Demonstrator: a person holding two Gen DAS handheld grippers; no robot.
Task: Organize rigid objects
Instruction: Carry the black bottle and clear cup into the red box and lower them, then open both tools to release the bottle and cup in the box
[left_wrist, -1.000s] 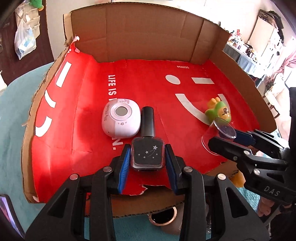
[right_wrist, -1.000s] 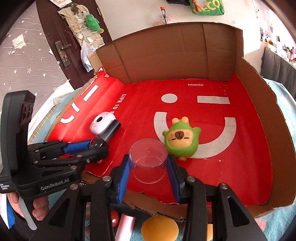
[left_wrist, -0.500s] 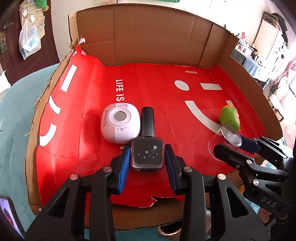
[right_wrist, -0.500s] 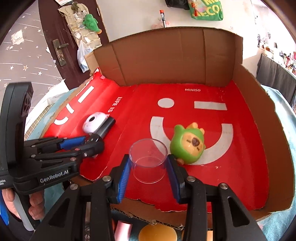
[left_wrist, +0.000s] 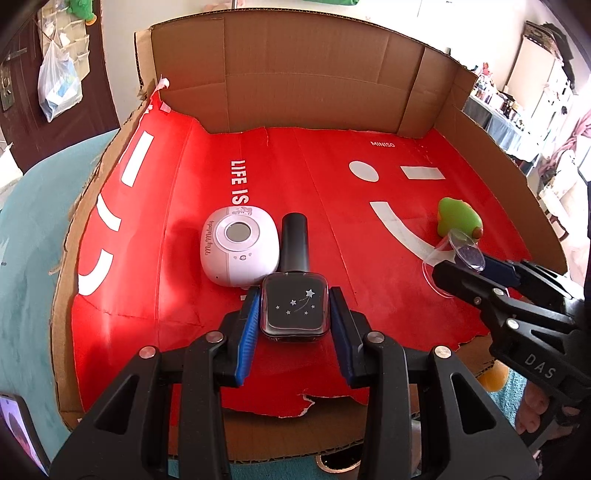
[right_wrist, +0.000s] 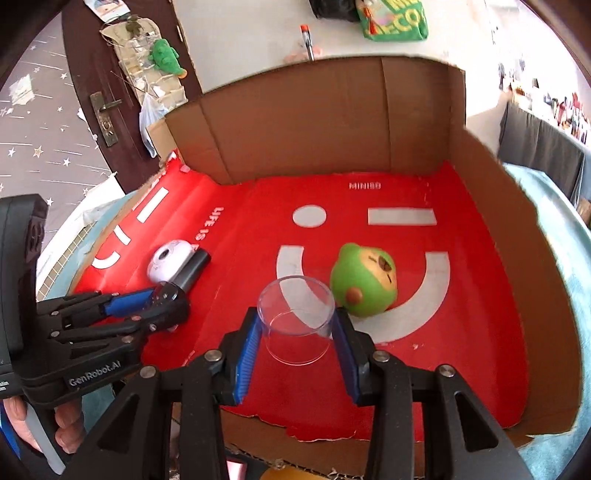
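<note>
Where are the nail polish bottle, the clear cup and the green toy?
Nail polish bottle (left_wrist: 294, 308): left wrist view, on its starred glass face.
Clear cup (right_wrist: 296, 320): right wrist view, on its side wall.
Green toy (right_wrist: 364, 286): right wrist view, on its body.

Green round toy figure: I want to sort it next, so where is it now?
In the right wrist view, the green round toy figure lies tipped on the red box floor, right of the clear plastic cup.

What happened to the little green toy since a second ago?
The green toy tipped over: it stood upright facing the right gripper, now it lies tilted, face up, against the clear cup. Both grips stayed: right on the cup, left gripper on the dark bottle. The white gadget didn't move.
</note>
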